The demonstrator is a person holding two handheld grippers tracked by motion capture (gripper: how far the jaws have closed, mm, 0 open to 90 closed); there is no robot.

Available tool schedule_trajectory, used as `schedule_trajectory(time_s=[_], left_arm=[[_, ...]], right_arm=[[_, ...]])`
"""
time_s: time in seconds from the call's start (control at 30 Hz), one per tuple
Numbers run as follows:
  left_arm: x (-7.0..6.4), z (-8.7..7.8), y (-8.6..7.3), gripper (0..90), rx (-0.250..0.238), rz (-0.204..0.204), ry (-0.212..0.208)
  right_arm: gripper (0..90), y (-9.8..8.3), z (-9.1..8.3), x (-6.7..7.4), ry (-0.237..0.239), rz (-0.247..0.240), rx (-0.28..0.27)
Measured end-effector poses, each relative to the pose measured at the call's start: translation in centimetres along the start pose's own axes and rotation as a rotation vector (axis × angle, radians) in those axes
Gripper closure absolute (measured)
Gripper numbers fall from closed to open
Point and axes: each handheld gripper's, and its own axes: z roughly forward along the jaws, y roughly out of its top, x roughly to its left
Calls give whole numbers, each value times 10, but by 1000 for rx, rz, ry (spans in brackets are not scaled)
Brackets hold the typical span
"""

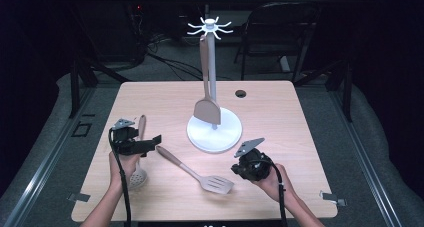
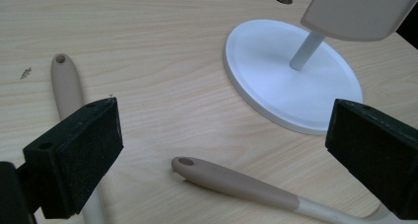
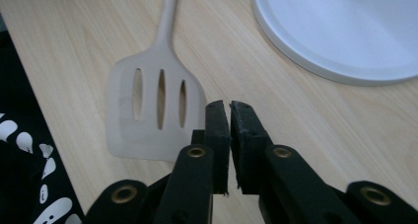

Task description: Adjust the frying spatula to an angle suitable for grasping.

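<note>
Left tool (image 1: 150, 143): released, held level above the table (image 1: 280, 112). Right tool (image 3: 224, 108): clenched, empty, angled down beside the slotted spatula (image 3: 153, 110).

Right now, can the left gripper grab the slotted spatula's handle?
Probably yes: the left gripper is open, and the slotted spatula has its handle lying bare on the table between the jaws, nothing covering it.
</note>
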Motion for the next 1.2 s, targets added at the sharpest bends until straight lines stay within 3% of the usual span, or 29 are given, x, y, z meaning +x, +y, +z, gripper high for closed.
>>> schedule_trajectory(time_s=[0.17,0.43,0.67,0.83,0.97,1.1,1.2], left_arm=[[-1,4,-1,9,5,6,1],[-3,6,-2,13,11,10,-3],[-5,8,-4,19,20,17,-2],[-9,11,-6,30,26,20,-4],[-10,14,-8,39,41,18,-15],[-8,20,-13,53,60,-39,-47],[-9,23,-16,57,72,-51,-51]], right_arm=[[900,5,2,13,47,-32,-3],[900,7,18,30,118,-77,60],[883,3,36,34,146,-63,122],[872,0,49,38,150,-55,170],[889,-2,57,39,120,-65,203],[900,-4,62,38,113,-39,210],[900,-6,64,37,102,-28,223]])
